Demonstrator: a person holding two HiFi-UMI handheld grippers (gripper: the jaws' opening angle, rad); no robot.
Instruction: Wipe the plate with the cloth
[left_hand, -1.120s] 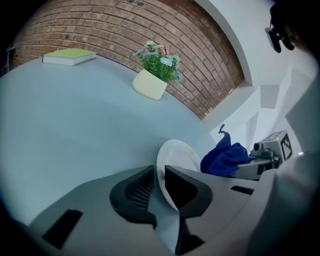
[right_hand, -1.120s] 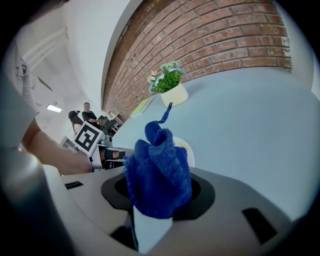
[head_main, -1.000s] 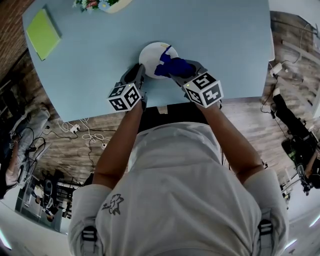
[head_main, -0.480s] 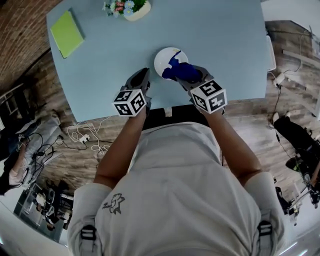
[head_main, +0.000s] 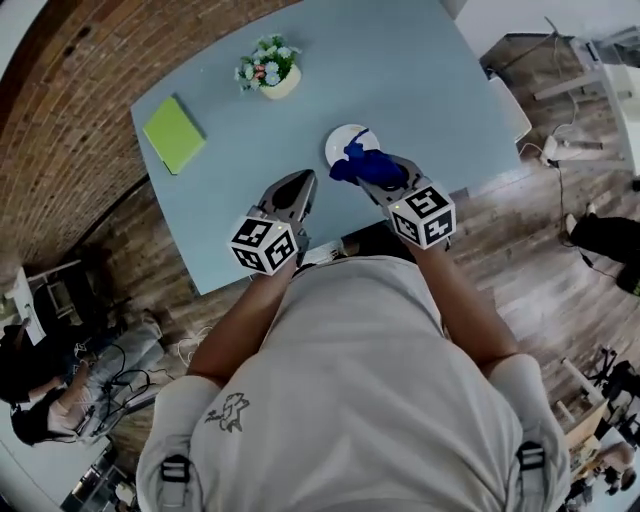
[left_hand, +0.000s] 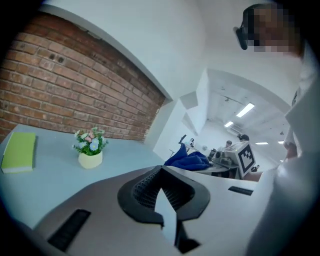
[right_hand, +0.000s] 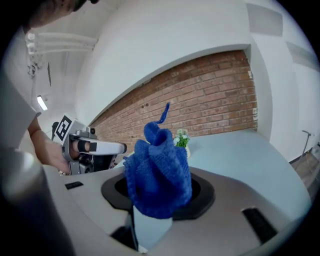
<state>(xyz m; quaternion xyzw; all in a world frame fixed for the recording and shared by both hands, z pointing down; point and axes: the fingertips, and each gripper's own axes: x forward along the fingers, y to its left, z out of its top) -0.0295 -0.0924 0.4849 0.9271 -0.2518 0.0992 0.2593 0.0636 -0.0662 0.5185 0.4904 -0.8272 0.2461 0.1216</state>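
1. desk (head_main: 430, 90): rectangular, with a smooth pale-blue top. It stands on a wood-plank floor (head_main: 540, 220) by a red brick wall (left_hand: 75, 85).
2. plate (head_main: 338, 142): 1 piece, round, white and glossy. It lies flat on the desk near the front edge. In the head view the cloth hides its near right part.
3. cloth (head_main: 358, 163): 1 piece, deep blue, ribbed knit. It is bunched into a soft lump with a thin loop sticking up. Whether it touches the plate cannot be told.
4. right tool (head_main: 378, 172): grey moulded shell with 2 jaws set in black sockets and a black-and-white marker cube at the rear. It is clenched on the lower part of the cloth.
5. left tool (head_main: 300, 188): same make. Its jaws have just closed tip to tip with nothing between them. It is left of the plate and apart from it.
6. notebook (head_main: 173, 133): lime green, flat and rectangular, on the left part of the desk.
7. pot (head_main: 270, 72): small, round and cream, holding pale flowers and green leaves, near the far edge.
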